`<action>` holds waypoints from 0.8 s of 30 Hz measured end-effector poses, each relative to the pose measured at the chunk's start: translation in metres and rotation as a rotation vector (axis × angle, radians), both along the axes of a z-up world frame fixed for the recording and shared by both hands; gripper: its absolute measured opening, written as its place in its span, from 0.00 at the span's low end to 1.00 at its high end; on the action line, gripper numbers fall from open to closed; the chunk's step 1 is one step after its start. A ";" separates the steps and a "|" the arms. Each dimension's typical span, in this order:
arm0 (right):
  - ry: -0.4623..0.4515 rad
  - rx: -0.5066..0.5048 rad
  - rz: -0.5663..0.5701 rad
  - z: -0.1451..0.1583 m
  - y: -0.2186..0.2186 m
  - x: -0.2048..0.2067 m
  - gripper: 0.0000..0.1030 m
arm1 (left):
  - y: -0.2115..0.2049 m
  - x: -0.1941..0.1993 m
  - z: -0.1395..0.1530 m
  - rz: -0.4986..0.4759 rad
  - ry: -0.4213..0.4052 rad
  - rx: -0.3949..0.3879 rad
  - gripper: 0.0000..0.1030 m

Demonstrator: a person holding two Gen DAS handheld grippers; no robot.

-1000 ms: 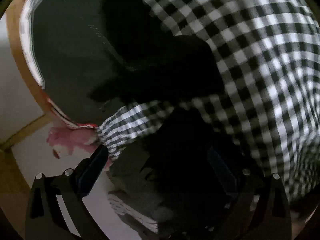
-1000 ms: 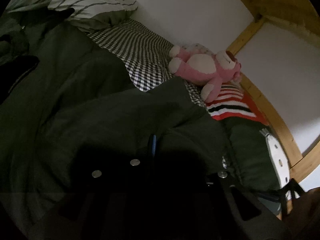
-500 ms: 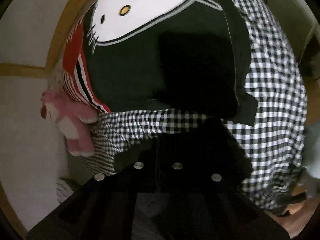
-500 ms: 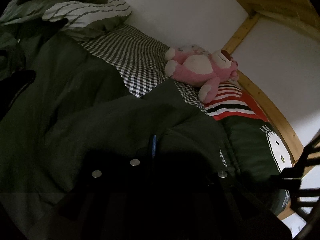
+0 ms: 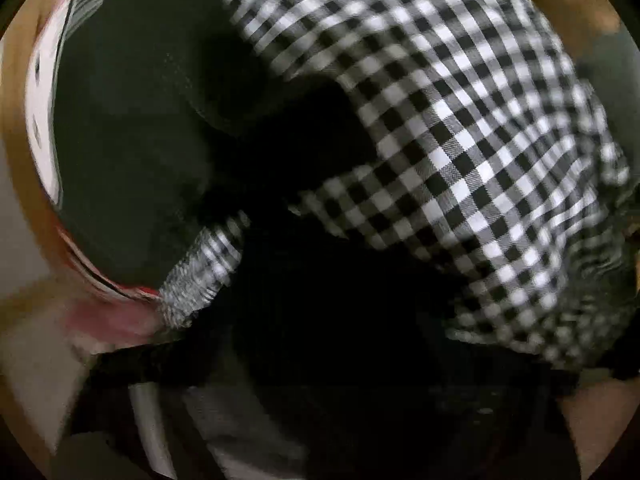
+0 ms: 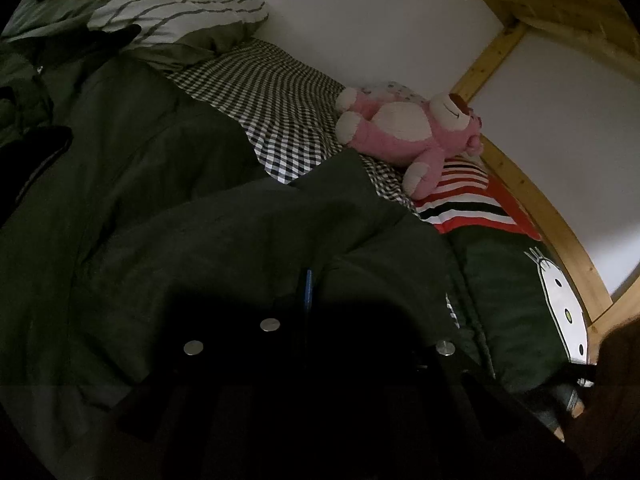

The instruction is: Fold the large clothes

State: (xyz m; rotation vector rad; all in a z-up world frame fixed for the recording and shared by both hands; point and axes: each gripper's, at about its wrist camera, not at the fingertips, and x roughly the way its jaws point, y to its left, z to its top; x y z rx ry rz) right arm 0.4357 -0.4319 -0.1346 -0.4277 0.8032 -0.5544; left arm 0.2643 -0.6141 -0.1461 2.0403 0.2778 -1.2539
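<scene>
A large dark green jacket (image 6: 168, 208) lies spread over the bed. My right gripper (image 6: 308, 300) is shut on a fold of this jacket and holds it just above the bed; a thin blue pad edge shows between the closed fingers. The left wrist view is blurred by motion. In it the jacket shows as a black mass (image 5: 320, 320) in the lower middle. My left gripper is lost in that dark area, so I cannot tell how its jaws stand.
A black-and-white checked sheet (image 6: 280, 120) (image 5: 480, 140) covers the bed. A pink plush bear (image 6: 408, 132) lies by the white wall. A green cat-face pillow (image 6: 520, 296) (image 5: 132, 128), a striped pillow (image 6: 464, 208), striped bedding (image 6: 172, 24) and a wooden bed frame (image 6: 532, 208) surround it.
The left wrist view has swung fast from the cat pillow across the checked sheet and is now blurred. The right gripper has kept its hold on the jacket and shifted only a little.
</scene>
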 end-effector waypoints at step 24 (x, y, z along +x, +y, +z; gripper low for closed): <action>-0.124 0.031 -0.031 0.022 -0.002 -0.009 0.06 | 0.005 0.086 0.155 0.397 0.385 -0.395 0.09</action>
